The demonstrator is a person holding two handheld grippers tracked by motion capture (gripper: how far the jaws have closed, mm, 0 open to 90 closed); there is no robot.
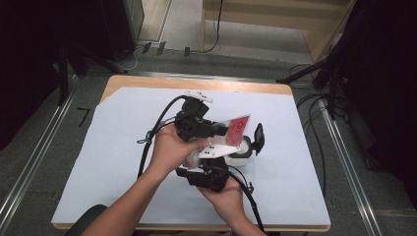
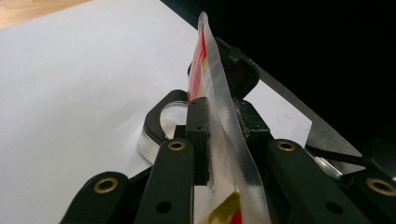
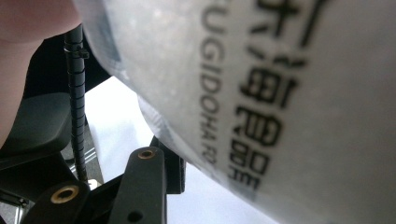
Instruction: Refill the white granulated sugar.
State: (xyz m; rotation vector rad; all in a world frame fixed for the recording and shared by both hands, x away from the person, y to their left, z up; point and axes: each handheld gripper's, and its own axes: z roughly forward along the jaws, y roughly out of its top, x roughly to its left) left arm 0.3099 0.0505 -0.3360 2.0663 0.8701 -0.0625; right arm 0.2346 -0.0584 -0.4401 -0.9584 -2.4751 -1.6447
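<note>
I see both grippers bunched together over the middle of the white sheet [image 1: 123,162] that covers the table [image 1: 147,81], and I place everything from that sheet. My left gripper [image 1: 216,129] sits above the sheet's centre, the left hand [image 1: 172,147] wrapped around its body; in the left gripper view its jaws are clamped onto the clear edge of the red-and-clear plastic packet [image 2: 219,112], which runs edge-on between the pads [image 2: 198,135] and stands up off the sheet. In the high view the packet [image 1: 236,127] shows its red printed face, tilted, held in the air just right of the sheet's centre. My right gripper [image 1: 209,169] is lower, nearer the sheet's front edge, held from below by the right hand [image 1: 223,196]. The right gripper view has the packet's translucent body with black printed lettering [image 3: 261,93] pressed close to the lens; one black jaw rises beside it, but I cannot tell whether that gripper is clenched or released. A small round container with a black flip lid [image 1: 248,145] rests on the sheet just under the packet; in the left gripper view its shiny rim [image 2: 161,133] sits right behind the jaws. Cables trail back toward the sheet's front edge.
</note>
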